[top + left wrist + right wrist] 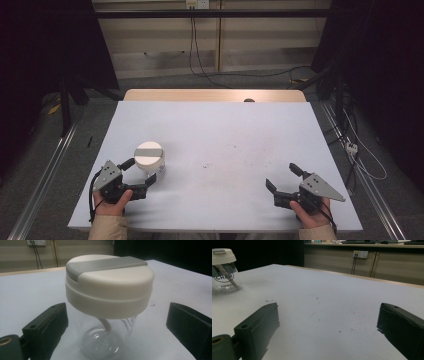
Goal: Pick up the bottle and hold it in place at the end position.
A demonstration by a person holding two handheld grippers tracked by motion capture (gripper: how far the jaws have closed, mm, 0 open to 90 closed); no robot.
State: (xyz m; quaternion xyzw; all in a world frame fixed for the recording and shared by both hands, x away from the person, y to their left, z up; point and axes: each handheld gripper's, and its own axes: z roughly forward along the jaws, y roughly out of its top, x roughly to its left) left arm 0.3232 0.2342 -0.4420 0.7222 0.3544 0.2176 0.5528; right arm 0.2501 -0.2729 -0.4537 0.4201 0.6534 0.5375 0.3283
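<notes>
Two black jaws of the left tool (141, 172) stood spread wide in the left gripper view, one on each side of a clear glass jar (107, 335) without touching it. That jar carried a cream lid (110, 287) crossed by a grey band (105, 265), and a pale straw-like stem ran down inside it. From the high view the jar (150, 159) stood upright on the near left part of the white desk (225, 135), between the left tool's parted jaws. The left hand (111, 202) held its tool low at the near edge, angled toward the far right. The right hand (311, 215) held the right tool (282, 177) at the near right, pointing toward the far left, jaws spread apart over bare desk with nothing between them. Well apart from it, the right gripper view showed the jar (224, 272) far off with dark lettering on its glass. Small dark specks (206, 165) marked the desk near the middle. Cables (195, 40) hung from a wall socket (196, 4) beyond the desk.
</notes>
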